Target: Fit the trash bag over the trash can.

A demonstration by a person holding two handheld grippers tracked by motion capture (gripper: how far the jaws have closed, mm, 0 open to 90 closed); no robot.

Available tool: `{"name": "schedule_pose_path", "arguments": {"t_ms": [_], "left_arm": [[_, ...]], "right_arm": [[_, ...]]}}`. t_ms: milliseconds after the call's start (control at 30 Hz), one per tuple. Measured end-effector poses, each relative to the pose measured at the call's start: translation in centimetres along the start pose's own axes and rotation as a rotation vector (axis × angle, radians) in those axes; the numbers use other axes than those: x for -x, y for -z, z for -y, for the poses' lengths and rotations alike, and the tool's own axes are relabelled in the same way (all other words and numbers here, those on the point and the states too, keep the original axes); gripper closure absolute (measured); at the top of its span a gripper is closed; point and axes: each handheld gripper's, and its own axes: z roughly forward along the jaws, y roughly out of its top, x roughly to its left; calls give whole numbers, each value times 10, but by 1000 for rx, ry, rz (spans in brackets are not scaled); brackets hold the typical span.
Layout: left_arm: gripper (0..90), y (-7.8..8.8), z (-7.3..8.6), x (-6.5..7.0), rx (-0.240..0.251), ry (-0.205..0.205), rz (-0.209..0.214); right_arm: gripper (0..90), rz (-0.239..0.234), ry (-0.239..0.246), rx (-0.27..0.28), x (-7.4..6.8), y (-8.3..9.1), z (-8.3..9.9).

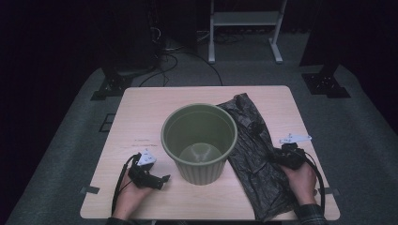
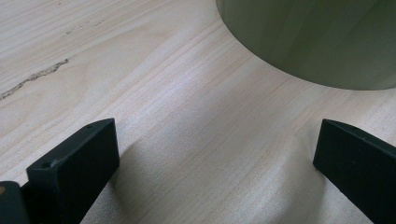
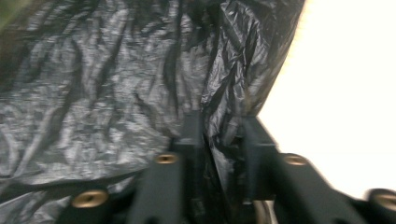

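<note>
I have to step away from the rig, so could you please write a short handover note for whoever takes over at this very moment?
Right gripper: jaws pinched on a fold of the black bin bag, near its right edge.
Left gripper: open, empty, resting low over the table beside the green bin, not touching it.
Things: the bin stands upright mid-table; nothing shows inside it. The bag lies crumpled flat to its right, one end against the bin.
Done: bag gripped.
Left, probably: lift the bag, open it, and line the bin with it, steadying the bin with the left gripper.
</note>
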Motion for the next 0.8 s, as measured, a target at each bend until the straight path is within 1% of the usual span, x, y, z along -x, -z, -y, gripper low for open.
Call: {"name": "schedule_pose_path", "arguments": {"t_ms": [33,100,133,200,233,300,333,400,500,567,633,667,700,733,767,800], "left_arm": [[0,0,0,0,0,0,0],[0,0,0,0,1,0,-1],[0,0,0,0,0,0,0],[0,0,0,0,0,0,0],[0,0,0,0,0,0,0],[0,0,0,0,0,0,0],[0,0,0,0,0,0,0],[0,0,0,0,0,0,0],[0,0,0,0,0,0,0],[0,0,0,0,0,0,0],[0,0,0,0,0,0,0],[0,0,0,0,0,0,0],[0,0,0,0,0,0,0],[0,0,0,0,0,0,0],[0,0,0,0,0,0,0],[0,0,0,0,0,0,0]], "right_arm": [[830,-24,10,1,-1,-1,-1],[887,-46,13,0,-4,-2,-1],[891,-51,14,-1,-4,-2,-1],[900,-83,11,-8,-4,-2,-2],[900,-90,13,-9,-5,-2,-2],[900,-121,20,-23,-6,-2,-5],[900,-122,27,-25,-8,-3,-6],[900,-138,41,-19,-14,-4,-11],[900,-144,70,-13,-23,-10,-18],[900,-146,100,-34,-33,-17,-22],[894,-157,120,-43,-40,-21,-25],[836,-156,127,-39,-43,-23,-26],[754,-167,118,-36,-45,-25,-28],[596,-171,90,-33,-46,-28,-30],[569,-173,83,-34,-46,-28,-30],[569,-173,83,-34,-46,-28,-30]]}}
